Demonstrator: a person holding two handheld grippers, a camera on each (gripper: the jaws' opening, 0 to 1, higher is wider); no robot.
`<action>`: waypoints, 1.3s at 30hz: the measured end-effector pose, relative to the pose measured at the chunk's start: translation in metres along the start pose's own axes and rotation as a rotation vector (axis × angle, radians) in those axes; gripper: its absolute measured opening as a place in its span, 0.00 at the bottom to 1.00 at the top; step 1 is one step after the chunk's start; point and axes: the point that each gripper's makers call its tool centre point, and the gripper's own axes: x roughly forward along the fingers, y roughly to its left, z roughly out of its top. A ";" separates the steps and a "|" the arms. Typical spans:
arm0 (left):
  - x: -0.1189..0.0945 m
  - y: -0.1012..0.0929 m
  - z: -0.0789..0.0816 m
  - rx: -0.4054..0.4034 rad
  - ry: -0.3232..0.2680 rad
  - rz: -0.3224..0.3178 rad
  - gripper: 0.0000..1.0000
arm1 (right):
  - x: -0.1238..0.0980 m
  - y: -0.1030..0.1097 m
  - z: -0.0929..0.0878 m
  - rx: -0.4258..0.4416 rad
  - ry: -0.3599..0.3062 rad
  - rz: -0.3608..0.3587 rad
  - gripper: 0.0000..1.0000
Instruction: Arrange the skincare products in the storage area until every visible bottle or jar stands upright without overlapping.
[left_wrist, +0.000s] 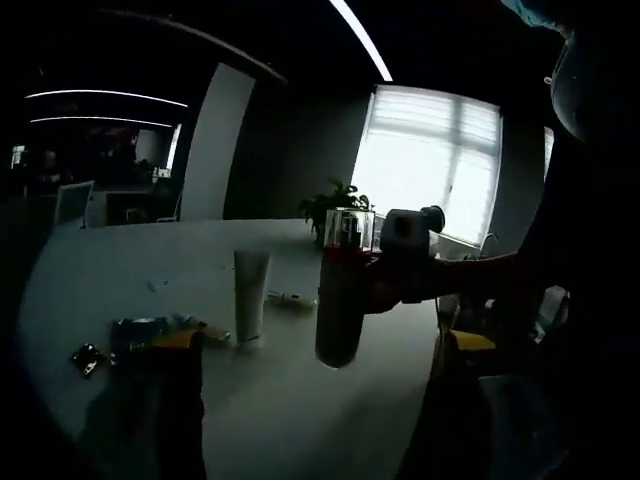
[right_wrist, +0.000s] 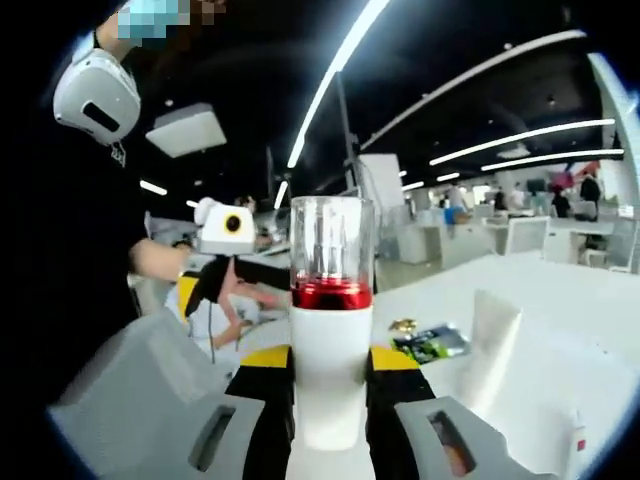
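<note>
My right gripper (right_wrist: 330, 365) is shut on a white bottle (right_wrist: 330, 390) with a red band and a clear cap, held upright above the white table (right_wrist: 560, 380). In the left gripper view the same bottle (left_wrist: 340, 310) hangs in mid-air, gripped from the right by the right gripper (left_wrist: 378, 290). My left gripper (left_wrist: 325, 345) has its yellow-tipped jaws spread wide, open, with nothing touching them. It appears in the right gripper view as the left gripper (right_wrist: 215, 270), off to the bottle's left in a person's hand. A white tube (left_wrist: 250, 295) stands upright on the table, cap down.
Flat sachets (left_wrist: 130, 335) lie left of the tube, also seen as green sachets (right_wrist: 430, 342). A thin white item (left_wrist: 290, 298) lies just beyond the tube. A potted plant (left_wrist: 335, 205) stands at the table's far edge by the window. A person stands at the right.
</note>
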 end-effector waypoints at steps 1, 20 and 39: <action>0.000 0.003 -0.002 0.000 0.004 0.014 0.97 | -0.001 -0.001 -0.002 -0.001 0.002 0.001 0.18; -0.019 0.046 -0.031 -0.052 0.029 0.190 0.99 | -0.016 -0.058 -0.043 -0.035 0.031 -0.078 0.18; -0.008 0.065 -0.047 -0.086 0.060 0.220 0.99 | -0.013 -0.111 -0.076 -0.106 0.086 -0.118 0.18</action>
